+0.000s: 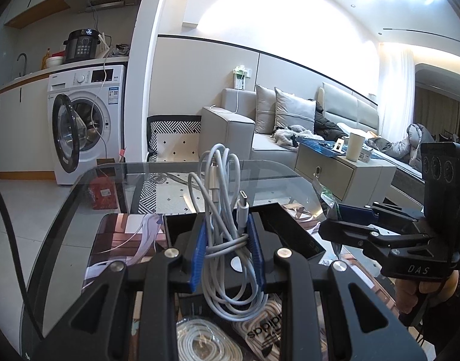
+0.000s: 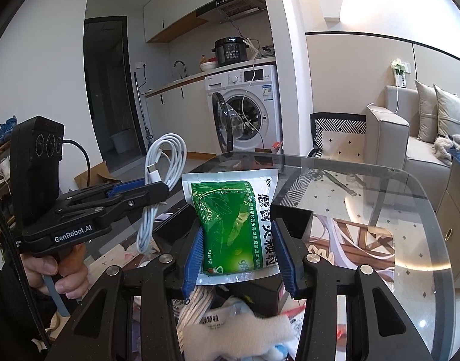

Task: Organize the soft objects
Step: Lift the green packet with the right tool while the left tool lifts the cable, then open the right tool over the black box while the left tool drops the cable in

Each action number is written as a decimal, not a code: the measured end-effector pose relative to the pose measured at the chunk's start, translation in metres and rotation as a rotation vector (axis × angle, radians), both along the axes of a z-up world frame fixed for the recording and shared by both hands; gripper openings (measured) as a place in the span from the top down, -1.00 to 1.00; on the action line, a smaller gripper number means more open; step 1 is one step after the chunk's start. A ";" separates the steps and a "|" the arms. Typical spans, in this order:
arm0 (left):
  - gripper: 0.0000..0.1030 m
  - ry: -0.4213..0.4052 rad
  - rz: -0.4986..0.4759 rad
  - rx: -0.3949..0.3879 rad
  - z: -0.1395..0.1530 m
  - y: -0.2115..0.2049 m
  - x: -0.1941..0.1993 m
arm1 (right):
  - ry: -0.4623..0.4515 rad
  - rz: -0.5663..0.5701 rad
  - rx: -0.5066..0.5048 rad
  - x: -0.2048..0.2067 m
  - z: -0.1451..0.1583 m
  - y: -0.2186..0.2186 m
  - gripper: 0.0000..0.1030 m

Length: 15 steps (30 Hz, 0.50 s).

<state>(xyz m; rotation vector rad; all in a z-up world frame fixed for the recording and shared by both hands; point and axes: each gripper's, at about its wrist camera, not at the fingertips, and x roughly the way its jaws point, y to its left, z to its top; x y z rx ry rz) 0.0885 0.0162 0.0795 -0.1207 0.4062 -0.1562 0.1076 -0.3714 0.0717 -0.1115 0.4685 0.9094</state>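
2 hand-held grippers: left clamps 1 cable, right 1 green sachet.

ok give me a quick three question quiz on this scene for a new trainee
1. Multiple choice: what does the left gripper hold? A) a green sachet B) a coiled white cable C) a sock
2. True or false: the right gripper is shut on the green sachet.
3. Short answer: is the door of the washing machine open or closed?

Key:
1. B, the coiled white cable, pinched between the blue pads.
2. True; both pads press on its sides above the glass table.
3. Open, swung out to the side.
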 end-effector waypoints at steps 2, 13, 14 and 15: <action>0.51 0.008 0.003 -0.002 -0.001 0.000 0.006 | 0.000 0.001 -0.001 0.004 -0.001 0.002 0.13; 0.51 0.035 0.014 -0.009 -0.008 0.004 0.030 | 0.015 0.010 -0.014 0.025 -0.006 0.016 0.13; 0.51 0.037 0.015 -0.009 -0.008 0.004 0.031 | 0.017 0.011 -0.015 0.027 -0.006 0.016 0.13; 0.51 0.038 0.015 -0.009 -0.008 0.004 0.033 | 0.017 0.011 -0.015 0.028 -0.007 0.016 0.13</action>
